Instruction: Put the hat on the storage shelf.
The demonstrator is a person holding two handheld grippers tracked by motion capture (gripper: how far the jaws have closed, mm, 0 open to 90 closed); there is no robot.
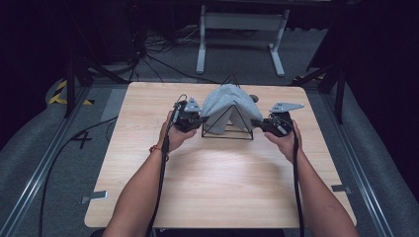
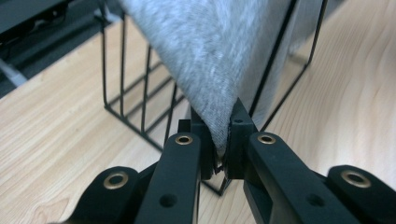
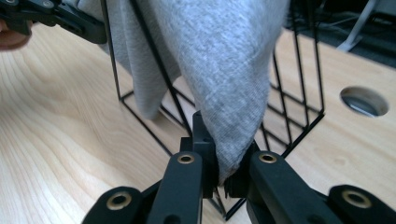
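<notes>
Grey cloth draped over a black wire rack at the table's twelve o'clock.
Left gripper pinches its nine o'clock corner, right gripper its three o'clock corner; both clamp the cloth, stretched sideways between them.

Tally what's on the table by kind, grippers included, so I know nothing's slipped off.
Grey cloth: 1, draped over the rack, a corner pinched in each gripper
Black wire rack: 1
Grippers: 2, left gripper and right gripper, both shut on the cloth
Total: 4
</notes>
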